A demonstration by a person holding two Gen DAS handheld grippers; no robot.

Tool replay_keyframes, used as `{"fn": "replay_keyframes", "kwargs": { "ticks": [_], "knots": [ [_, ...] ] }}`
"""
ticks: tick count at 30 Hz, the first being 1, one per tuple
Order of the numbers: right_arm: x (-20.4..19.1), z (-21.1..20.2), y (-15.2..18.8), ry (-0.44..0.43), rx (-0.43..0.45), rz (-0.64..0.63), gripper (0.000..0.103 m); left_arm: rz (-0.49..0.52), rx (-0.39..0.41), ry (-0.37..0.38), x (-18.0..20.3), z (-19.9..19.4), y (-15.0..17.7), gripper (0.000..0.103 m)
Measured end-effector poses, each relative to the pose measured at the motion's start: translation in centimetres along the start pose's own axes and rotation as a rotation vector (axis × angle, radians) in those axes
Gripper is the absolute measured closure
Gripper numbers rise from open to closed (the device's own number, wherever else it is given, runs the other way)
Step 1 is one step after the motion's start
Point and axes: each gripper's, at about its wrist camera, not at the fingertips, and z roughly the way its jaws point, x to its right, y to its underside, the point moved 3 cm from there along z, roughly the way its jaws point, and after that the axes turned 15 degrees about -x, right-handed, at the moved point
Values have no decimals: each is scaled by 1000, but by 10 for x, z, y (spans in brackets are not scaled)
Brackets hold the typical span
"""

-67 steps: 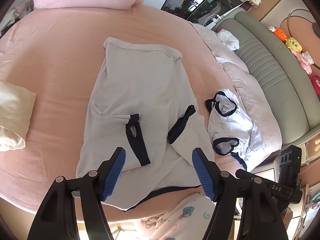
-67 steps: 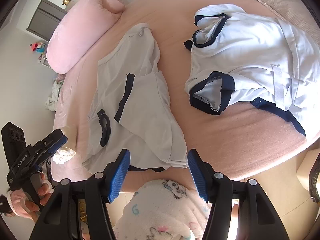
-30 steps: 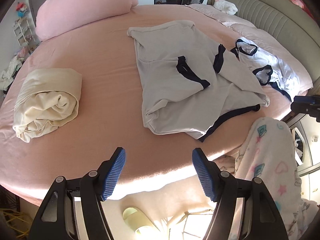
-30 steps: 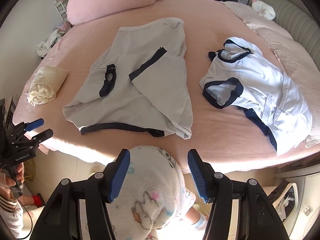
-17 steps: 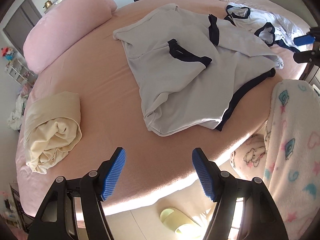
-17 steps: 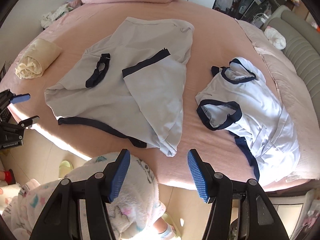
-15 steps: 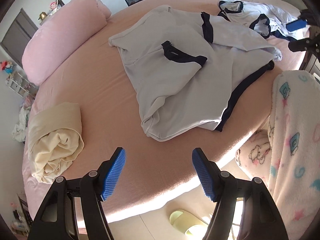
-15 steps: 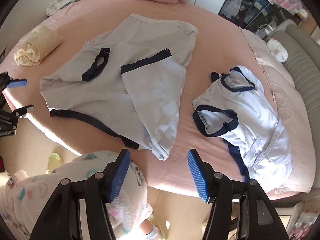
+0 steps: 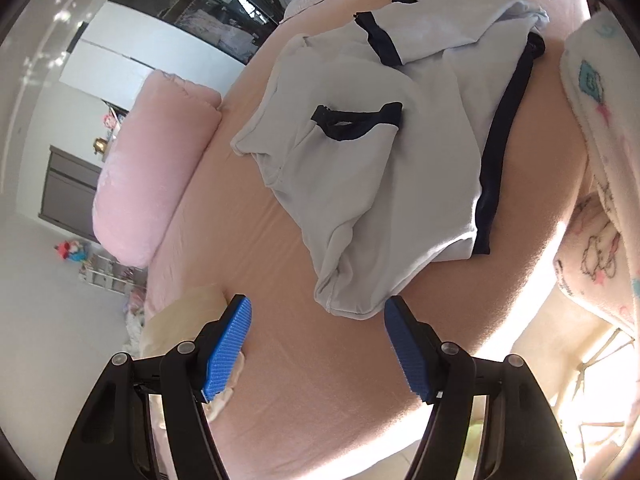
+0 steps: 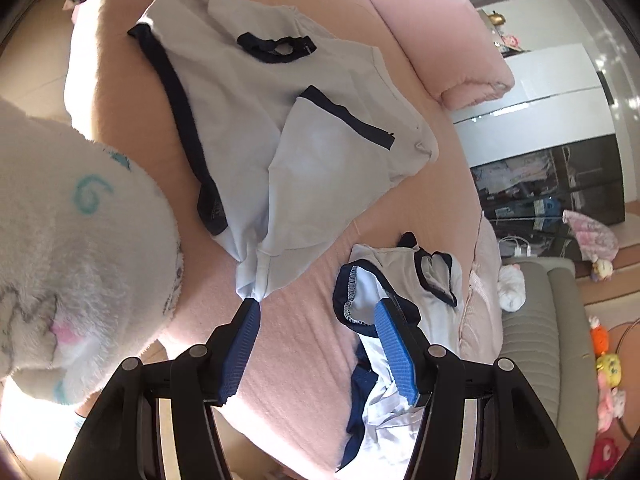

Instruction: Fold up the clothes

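Both jaws stand half-open and empty: the left gripper (image 9: 316, 344) below one near corner of the pale grey, navy-trimmed T-shirt (image 9: 384, 168), the right gripper (image 10: 316, 344) at the other. Sleeves already lie folded inward on the pink bed (image 9: 280, 380); lengthwise folds remain. The shirt's long axis runs away toward the pink bolster pillow (image 9: 148, 168).

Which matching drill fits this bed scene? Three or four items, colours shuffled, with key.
Items:
1. bolster pillow
2. shirt hem trim
3. gripper pads
4. rolled cloth

Colours:
A. navy
B. cream
C. pink
D. bright blue

Pairs: 1-C, 2-A, 3-D, 4-B
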Motion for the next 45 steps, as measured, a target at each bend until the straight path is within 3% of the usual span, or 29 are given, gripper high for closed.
{"fn": "replay_keyframes", "kwargs": {
  "ticks": [1, 8, 13, 17, 20, 24, 27, 31, 39, 45],
  "knots": [
    [-4, 2, 1, 27, 6, -35, 44, 28, 20, -41, 3, 0, 1, 36],
    [-26, 20, 2, 163, 39, -222, 44, 169, 31, -124, 25, 14, 5, 35],
    [-34, 34, -1, 191, 46, -234, 44, 307, 96, -260, 42, 11, 9, 35],
    [-36, 39, -7, 195, 69, -208, 44, 357, 131, -313, 50, 14, 6, 34],
    [-36, 39, -12, 202, 107, -204, 43, 333, 127, -269, 45, 12, -1, 33],
    [-33, 40, -21, 208, 170, -212, 36, 286, 133, -243, 34, 16, -9, 10],
    [-28, 41, -29, 218, 213, -228, 30, 279, 141, -244, 28, 18, -15, 1],
    [-19, 43, -42, 156, 224, -220, 30, 302, 162, -242, 27, 16, -17, 0],
    [-21, 44, -57, 191, 236, -216, 30, 335, 178, -203, 28, 15, -20, 0],
    [-22, 46, -62, 187, 222, -211, 30, 265, 135, -193, 22, 20, -35, 0]
  ]
}}
